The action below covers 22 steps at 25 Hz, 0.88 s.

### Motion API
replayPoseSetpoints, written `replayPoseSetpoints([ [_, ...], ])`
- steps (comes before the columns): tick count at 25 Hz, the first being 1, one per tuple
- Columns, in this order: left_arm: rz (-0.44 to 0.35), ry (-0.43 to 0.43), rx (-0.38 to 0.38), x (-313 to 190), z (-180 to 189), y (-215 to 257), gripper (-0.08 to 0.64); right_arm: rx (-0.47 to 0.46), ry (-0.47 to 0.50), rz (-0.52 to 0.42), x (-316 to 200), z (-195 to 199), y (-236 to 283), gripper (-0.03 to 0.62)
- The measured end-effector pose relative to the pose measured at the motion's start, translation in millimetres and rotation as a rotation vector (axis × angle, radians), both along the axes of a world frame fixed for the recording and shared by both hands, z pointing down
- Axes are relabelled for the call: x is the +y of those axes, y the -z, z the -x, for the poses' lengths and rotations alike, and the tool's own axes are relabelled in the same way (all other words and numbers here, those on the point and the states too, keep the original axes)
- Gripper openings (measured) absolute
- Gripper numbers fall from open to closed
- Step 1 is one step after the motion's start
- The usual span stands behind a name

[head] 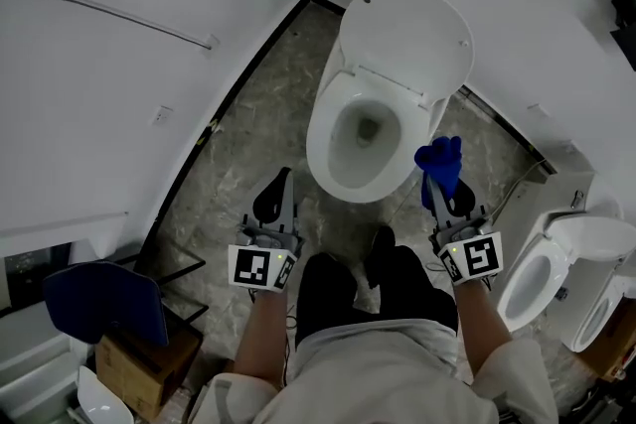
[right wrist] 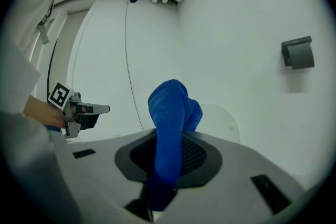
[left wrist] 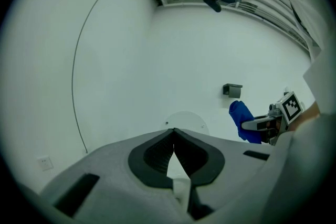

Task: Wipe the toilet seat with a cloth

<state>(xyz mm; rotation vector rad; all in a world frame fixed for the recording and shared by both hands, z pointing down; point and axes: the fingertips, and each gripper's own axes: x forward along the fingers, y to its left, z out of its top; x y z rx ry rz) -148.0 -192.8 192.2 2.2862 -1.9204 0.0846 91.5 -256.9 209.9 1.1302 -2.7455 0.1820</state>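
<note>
— So, how far along does the wiping look?

— Hardly begun, I'd say. The blue cloth [head: 439, 162] is up in the air, pinched in the right gripper [head: 438, 186]. The jaws are closed on its lower part, and a bunched tuft sticks out past the tips. It hangs near the right front of the toilet seat [head: 320, 142], but I judge it to be clear of it. The right gripper view looks across at the wall and the raised lid [head: 405, 40], not down at the ring.

— And the seat itself?

— I can make out no streaks or wet marks, so nothing shows as wiped. The whole ring is left to do.

— What about the other hand?

— The left gripper [head: 274, 202] hovers over the floor [head: 243, 144] to the left of the bowl [head: 366, 129]. Its jaws meet at the tips with nothing between them.

— Room to move?

— It's open enough in front, with bare marbled floor between the person's shoes [head: 382, 248] and the bowl. On the left, the white wall [head: 119, 114] and its dark skirting [head: 238, 84] curve in close to the bowl, so a sweep round that side is tighter. On the right, a low white partition [head: 556, 189] and a second toilet [head: 556, 263] sit near the right forearm [head: 479, 308], which leaves that elbow less freedom. The raised lid bounds the back of the ring, so the cloth would have to pass just in front of it.

— First move, then?

— Probably lowering the cloth onto the near right part of the ring.
</note>
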Motion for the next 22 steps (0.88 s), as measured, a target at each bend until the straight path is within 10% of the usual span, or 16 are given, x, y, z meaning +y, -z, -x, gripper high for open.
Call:
replayPoseSetpoints([
  [22, -0.193, -0.122, -0.009, -36.9, -17.0, -268.4, 0.008, -0.047, -0.092, -0.047, -40.8, -10.7, -278.1, 0.069],
])
